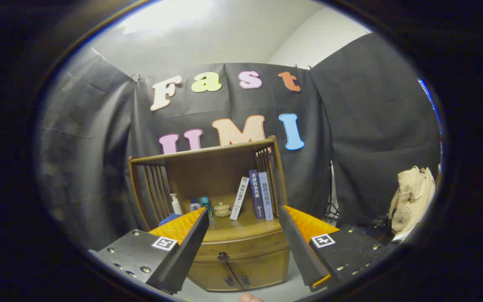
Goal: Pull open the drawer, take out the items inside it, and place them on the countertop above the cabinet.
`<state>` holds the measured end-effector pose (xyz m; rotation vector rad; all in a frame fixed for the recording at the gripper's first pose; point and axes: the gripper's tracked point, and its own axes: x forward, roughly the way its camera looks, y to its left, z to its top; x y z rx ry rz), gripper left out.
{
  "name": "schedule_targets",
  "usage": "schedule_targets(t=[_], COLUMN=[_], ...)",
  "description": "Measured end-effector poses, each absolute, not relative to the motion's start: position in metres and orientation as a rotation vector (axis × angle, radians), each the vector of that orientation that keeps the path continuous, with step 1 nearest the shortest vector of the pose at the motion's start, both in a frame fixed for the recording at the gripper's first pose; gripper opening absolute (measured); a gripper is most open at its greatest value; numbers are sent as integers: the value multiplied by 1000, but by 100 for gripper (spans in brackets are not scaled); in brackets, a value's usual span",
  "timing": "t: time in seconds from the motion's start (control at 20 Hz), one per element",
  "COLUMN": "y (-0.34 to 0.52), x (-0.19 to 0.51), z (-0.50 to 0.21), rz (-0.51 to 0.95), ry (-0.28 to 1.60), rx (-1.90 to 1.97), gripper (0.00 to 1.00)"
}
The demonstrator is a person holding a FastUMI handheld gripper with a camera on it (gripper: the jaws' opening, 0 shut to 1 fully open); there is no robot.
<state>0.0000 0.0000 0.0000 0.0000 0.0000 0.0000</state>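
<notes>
A wooden cabinet (224,197) stands against the booth wall, well beyond my fingers. Its drawer (241,247) is closed, with a small dark knob (222,256) showing between my fingers. Above the drawer lies the countertop (241,228), under an open shelf hutch. My gripper (241,220) is open, its fingers spread wide with nothing between them, held back from the cabinet front. What lies inside the drawer is hidden.
On the countertop stand a white pump bottle (176,204), two small bottles (199,204), a lidded cup (222,209) and three books (256,199). Two lower doors (237,274) sit under the drawer. A beige bag (411,199) is off to the right.
</notes>
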Motion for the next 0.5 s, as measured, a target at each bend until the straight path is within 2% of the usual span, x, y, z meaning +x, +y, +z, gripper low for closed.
schedule_targets(t=[0.5], y=[3], x=[11], z=[-18], rz=[-5], ry=[5], rx=[-24], gripper=[100])
